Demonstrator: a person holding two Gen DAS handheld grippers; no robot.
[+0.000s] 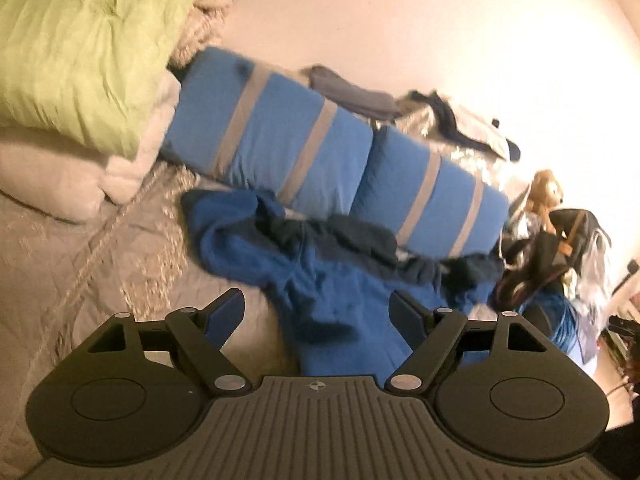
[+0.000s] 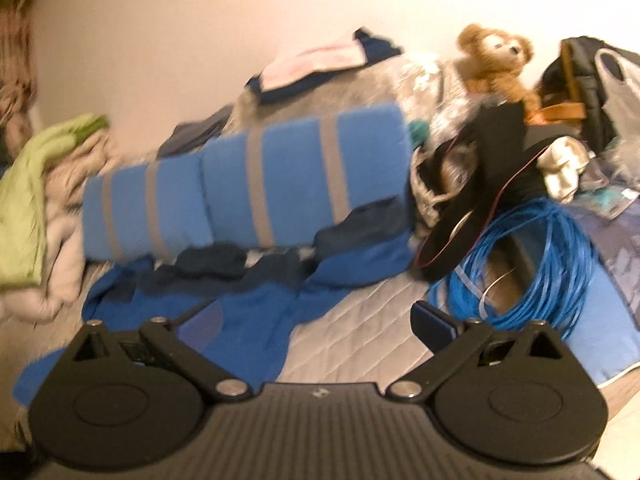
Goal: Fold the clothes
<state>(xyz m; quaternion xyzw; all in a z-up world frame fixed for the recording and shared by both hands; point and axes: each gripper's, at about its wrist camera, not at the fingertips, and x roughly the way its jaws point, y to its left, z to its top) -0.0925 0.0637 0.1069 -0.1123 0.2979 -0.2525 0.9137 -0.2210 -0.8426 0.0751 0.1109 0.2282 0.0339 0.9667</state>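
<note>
Both cameras ride low above the bed (image 1: 80,248), each looking forward between its own spread fingers toward the wall (image 1: 400,20). The left view sits nearer the headward side, tilted, close over the blue garment (image 1: 340,300). The right view faces the cluttered end, taking in the teddy bear (image 2: 496,60) and cable coil (image 2: 532,264). Both share the striped blue pillows (image 1: 280,140) and the garment.
</note>
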